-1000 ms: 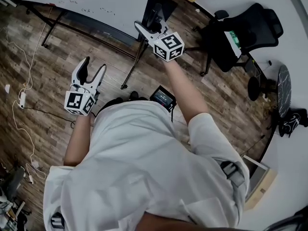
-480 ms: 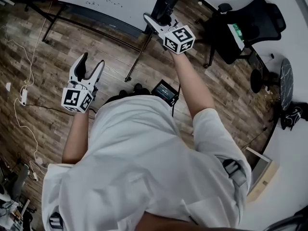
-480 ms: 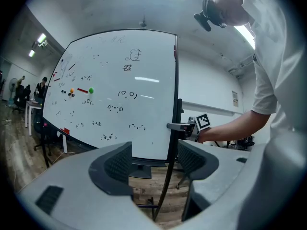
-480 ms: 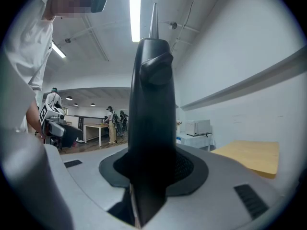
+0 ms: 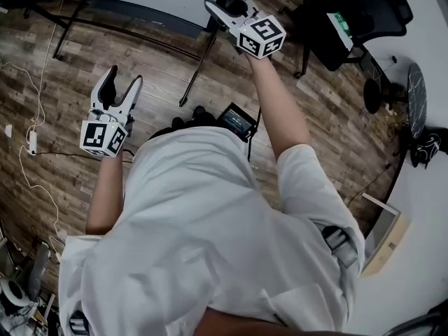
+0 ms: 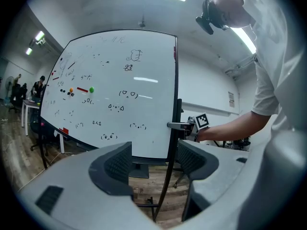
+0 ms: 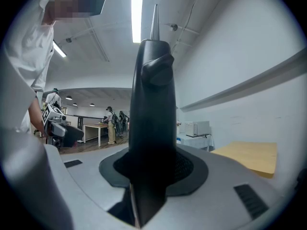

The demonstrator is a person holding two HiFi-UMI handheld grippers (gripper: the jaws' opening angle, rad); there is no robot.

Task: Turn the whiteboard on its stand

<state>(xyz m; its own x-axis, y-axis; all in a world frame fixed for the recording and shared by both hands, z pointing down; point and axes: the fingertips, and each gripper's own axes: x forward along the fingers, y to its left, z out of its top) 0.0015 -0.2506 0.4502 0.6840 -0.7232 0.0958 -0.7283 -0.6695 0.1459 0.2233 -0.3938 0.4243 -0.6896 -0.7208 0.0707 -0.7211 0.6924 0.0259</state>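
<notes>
Now, w/ the R gripper (image 5: 224, 16) pinching what looks like the black side edge (image 7: 152, 95) of the whiteboard (image 6: 115, 90), up on its stand (image 6: 164, 182), & the L gripper (image 5: 122, 80) wide apart, holding nothing, push slow so nothing tips.

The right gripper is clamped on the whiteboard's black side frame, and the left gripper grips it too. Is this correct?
No. The left gripper view shows the left gripper open and empty, apart from the whiteboard. The right gripper is indeed clamped on the side frame.
</notes>
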